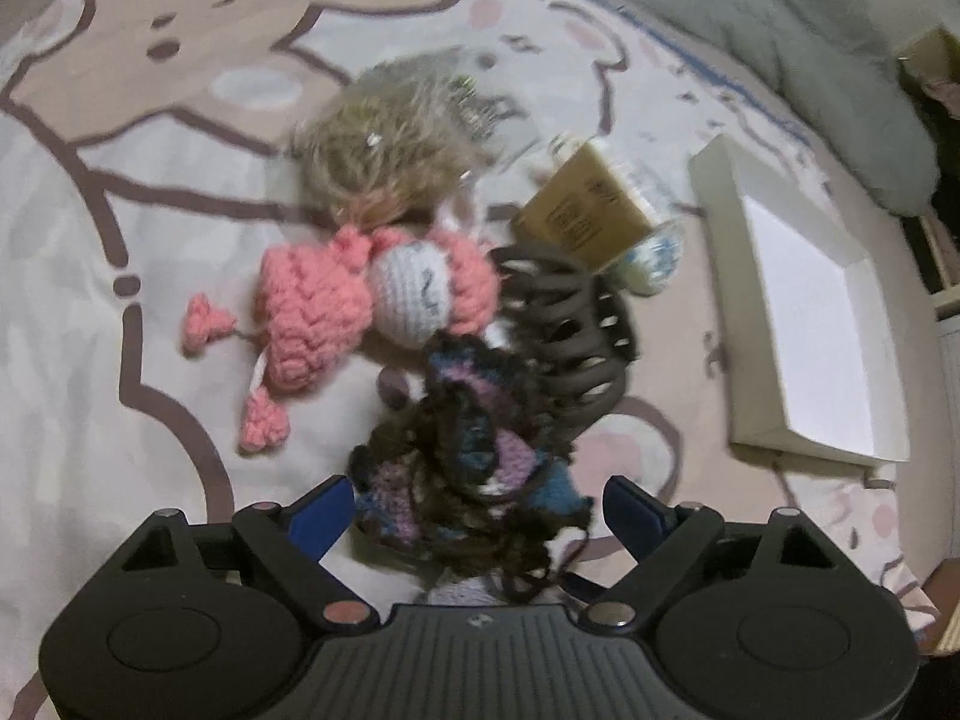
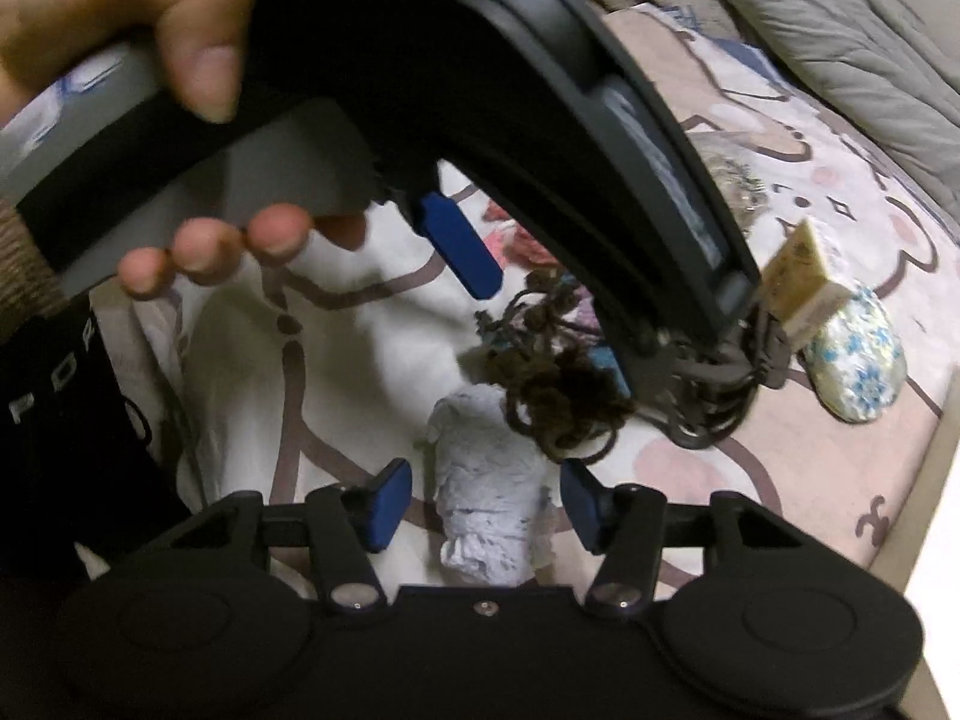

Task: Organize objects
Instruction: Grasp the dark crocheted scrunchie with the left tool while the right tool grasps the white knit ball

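Landmark: dark-haired crochet doll (image 1: 474,480), lying on the cartoon-print bed sheet (image 1: 90,276); all places below are given from it.
My left gripper (image 1: 477,507): blue fingers spread wide, one on either side of the doll's lower end – gripping nothing that I can see.
My right gripper (image 2: 486,498): fingers also wide apart, with the doll's white lace skirt (image 2: 489,516) lying between them – no contact visible.
My left hand (image 2: 150,120): wrapped round the left gripper's handle, filling the upper left of the right wrist view and hiding much of the doll.
Pink crochet toy (image 1: 336,312): just beyond the doll, to the left, white face panel toward it.
Dark claw hair clip (image 1: 570,336): just beyond the doll, to the right, touching or nearly touching its hair.
Blond tuft of hair (image 1: 384,162): farther off, behind the pink toy; blurred.
Tan carton (image 1: 585,213): behind the clip, tilted; its dark printing is too blurred to read.
Floral-print rounded item (image 2: 855,357): beside the carton, blue flowers on white.
White open box (image 1: 804,324): well apart, to the right.
Grey quilt (image 1: 780,30): along the sheet's far edge.
Writing: white letters "P O R" on a black sleeve or garment (image 2: 54,396), at the left edge of the right wrist view.
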